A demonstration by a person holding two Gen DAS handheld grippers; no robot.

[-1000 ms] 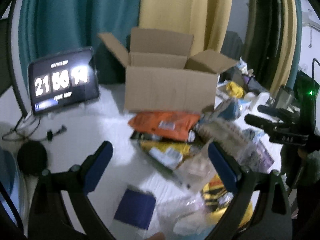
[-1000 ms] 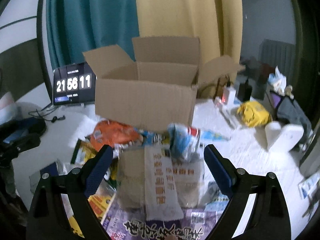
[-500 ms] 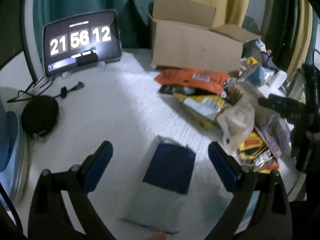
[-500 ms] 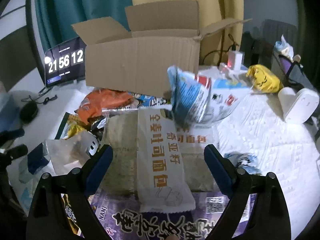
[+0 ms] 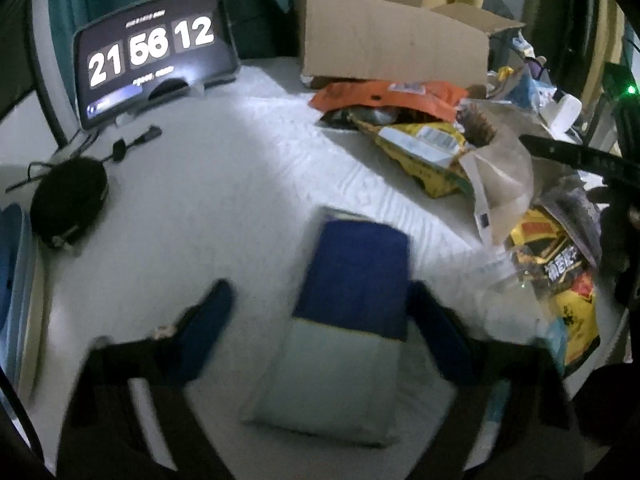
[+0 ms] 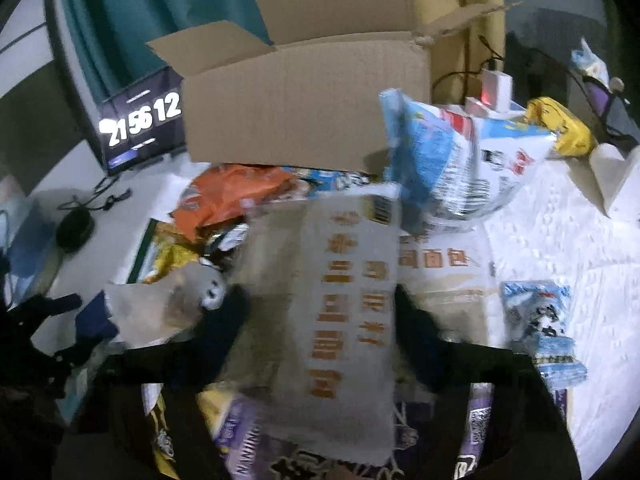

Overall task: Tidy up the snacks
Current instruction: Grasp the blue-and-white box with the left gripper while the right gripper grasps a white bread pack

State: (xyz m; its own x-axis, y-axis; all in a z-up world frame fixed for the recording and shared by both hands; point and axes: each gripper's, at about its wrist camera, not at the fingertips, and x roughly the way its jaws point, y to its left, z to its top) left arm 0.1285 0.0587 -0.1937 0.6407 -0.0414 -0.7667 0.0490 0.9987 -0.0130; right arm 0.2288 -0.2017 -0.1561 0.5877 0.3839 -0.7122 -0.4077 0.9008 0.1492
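Moved: both grippers sit lower over the snacks than a second ago.
Left gripper (image 5: 320, 316): fingers wide, straddling blue-and-white packet (image 5: 344, 320) on the table (image 5: 224, 200).
Right gripper (image 6: 320, 316): fingers wide around white bread bag (image 6: 344, 308), before cardboard box (image 6: 304, 112).

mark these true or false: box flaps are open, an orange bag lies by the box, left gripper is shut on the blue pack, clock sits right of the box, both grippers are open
1. The cardboard box has its flaps open. True.
2. An orange bag lies at the foot of the box. True.
3. The left gripper is shut on the blue and white pack. False: its fingers stand apart on either side of it.
4. The clock tablet sits right of the box. False: it stands to the left.
5. The right gripper is open too. True.
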